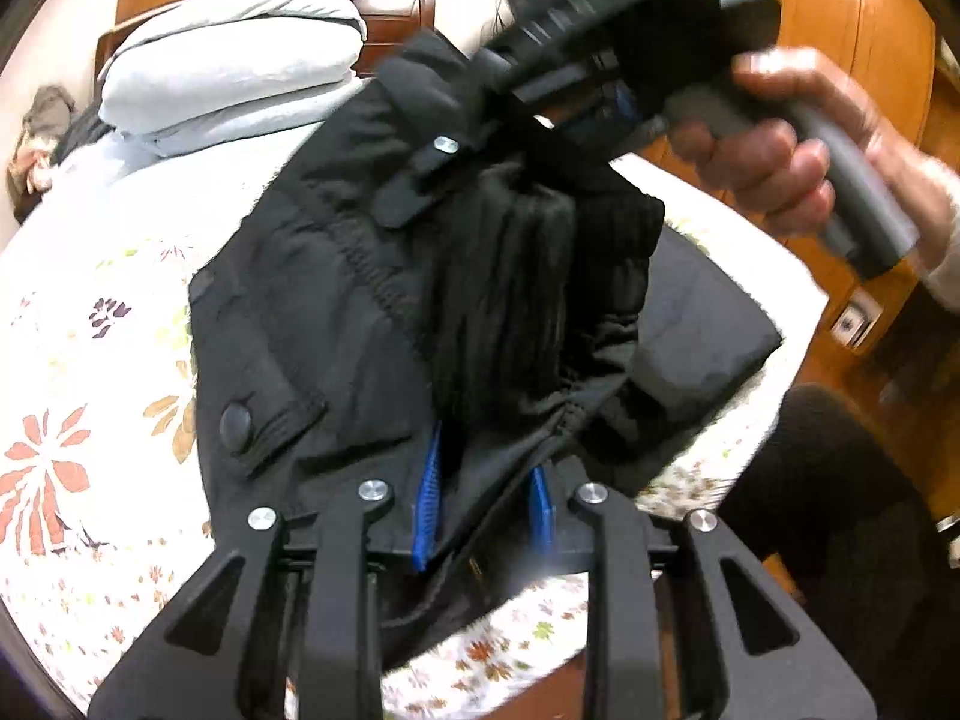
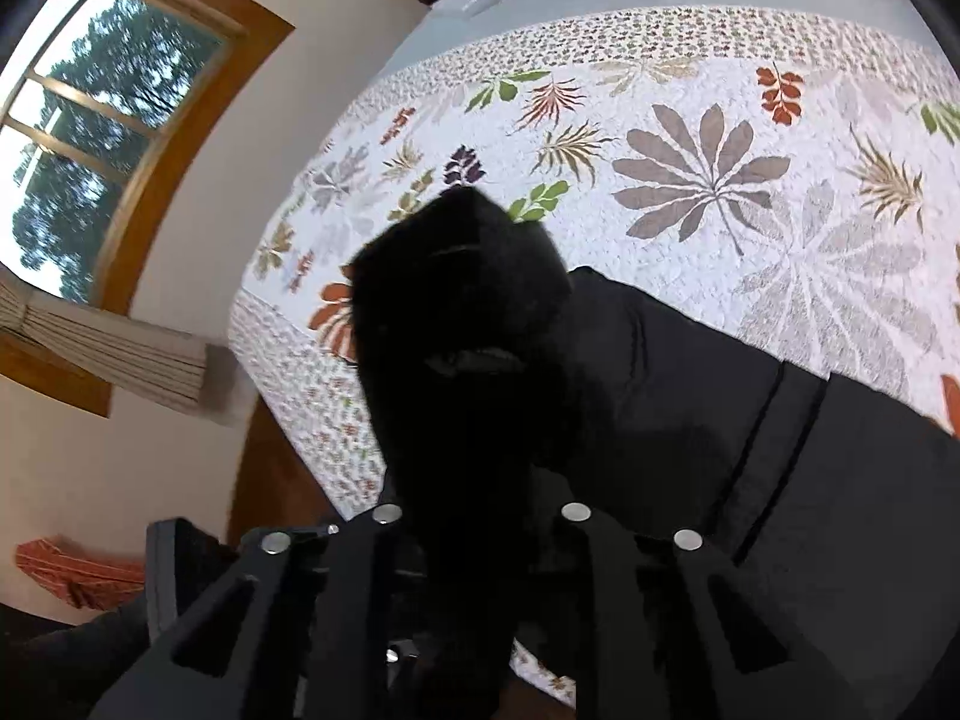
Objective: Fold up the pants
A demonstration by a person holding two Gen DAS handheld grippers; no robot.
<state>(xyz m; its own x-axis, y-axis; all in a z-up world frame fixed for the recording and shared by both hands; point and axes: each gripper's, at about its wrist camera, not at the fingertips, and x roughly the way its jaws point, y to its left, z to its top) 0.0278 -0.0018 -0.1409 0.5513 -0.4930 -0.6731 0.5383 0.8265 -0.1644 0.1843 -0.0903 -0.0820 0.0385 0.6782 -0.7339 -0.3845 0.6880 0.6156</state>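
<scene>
Between our left fingers (image 1: pixel 429 498) (blue pads, narrow) bunches the pants (image 1: pixel 360 300); our right fingers (image 2: pixel 480 480) pinch another fold above the bed (image 2: pixel 720 150).

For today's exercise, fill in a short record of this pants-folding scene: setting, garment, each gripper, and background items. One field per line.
setting: bed with a floral quilt
garment: black pants, bunched and partly lifted off the quilt
left gripper: blue pads closed on a fold of the pants
right gripper: held in a hand, closed on the pants' upper edge; its own view is mostly blocked by dark cloth
background: folded pale bedding at the bed's far end, wood-framed window, wooden floor
stage: fold not yet laid flat
</scene>
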